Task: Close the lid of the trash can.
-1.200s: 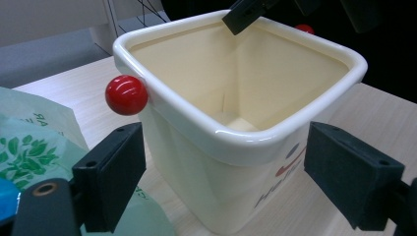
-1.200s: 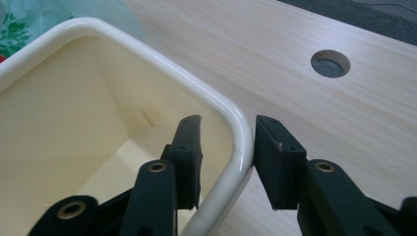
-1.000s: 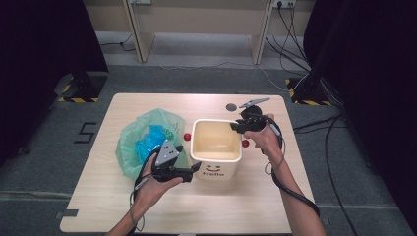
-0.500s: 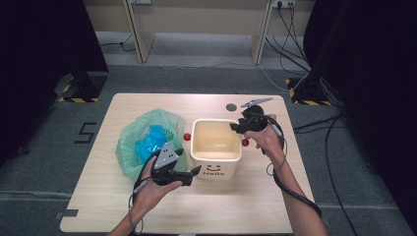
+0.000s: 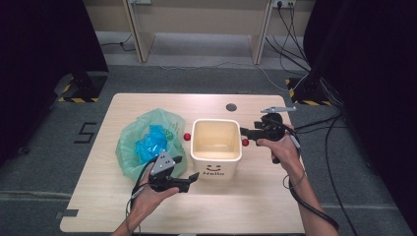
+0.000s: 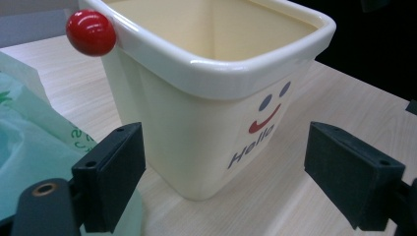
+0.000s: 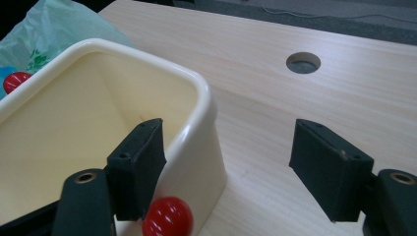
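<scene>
High view: the bench (image 5: 275, 206) carries a green plastic bag (image 5: 142, 142) and, just beside it, a cream bin (image 5: 216, 147) with a smiley face and red knobs (image 5: 245, 142) on two sides. The right hand-held gripper (image 5: 244, 132) has just been opening at the bin's right rim; its jaws stand spread, gripping nothing. The left hand-held gripper (image 5: 192, 178) hovers open by the front corner. Risk: a jaw catching the rim could tip or drag the light bin.
</scene>
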{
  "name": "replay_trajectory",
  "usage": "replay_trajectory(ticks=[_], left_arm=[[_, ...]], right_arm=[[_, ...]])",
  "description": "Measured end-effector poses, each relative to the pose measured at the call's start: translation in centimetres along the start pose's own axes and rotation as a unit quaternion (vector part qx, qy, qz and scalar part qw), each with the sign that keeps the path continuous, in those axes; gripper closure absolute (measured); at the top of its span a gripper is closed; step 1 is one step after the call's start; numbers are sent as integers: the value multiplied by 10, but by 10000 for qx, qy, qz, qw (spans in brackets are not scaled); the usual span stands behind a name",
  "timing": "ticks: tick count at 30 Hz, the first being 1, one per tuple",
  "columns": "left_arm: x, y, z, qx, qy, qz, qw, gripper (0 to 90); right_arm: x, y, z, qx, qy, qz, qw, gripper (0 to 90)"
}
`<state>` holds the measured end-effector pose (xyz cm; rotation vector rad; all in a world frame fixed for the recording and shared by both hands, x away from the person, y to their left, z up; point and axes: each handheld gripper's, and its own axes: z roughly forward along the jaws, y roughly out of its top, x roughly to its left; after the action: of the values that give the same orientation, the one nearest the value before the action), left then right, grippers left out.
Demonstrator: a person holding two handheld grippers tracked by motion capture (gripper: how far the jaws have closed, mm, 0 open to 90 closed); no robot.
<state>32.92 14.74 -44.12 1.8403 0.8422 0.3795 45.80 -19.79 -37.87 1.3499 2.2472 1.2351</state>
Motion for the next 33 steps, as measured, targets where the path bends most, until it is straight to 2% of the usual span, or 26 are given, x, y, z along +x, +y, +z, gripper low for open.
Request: replay_trajectory(ticks=[2,5,10,14,17,22,33], left_arm=[[-1,-2,-3,4,-7,22,10000,147],[-2,-5,-6,-40,-1,13,10000,147],[-1,-10,-8,-27,13,2,10000,147],[0,-15,-7,22,12,-32,10000,147],[0,-16,-7,31,6,-51,10000,147],[0,-18,-8,19,-3,-60,10000,147],[0,-25,-6,84,-16,-42,10000,147]], right_arm=[[-3,-4,-4,-37,66,120,9999,269],[-3,-10,-9,-98,176,178,9996,249],[-2,-23,-16,-113,162,157,9997,225],[-5,-35,-23,-153,171,265,9994,209],[-7,-42,-28,-250,265,392,9986,206],[-6,-54,-34,-303,277,438,9982,198],[-7,-77,-38,-311,111,436,9985,187]])
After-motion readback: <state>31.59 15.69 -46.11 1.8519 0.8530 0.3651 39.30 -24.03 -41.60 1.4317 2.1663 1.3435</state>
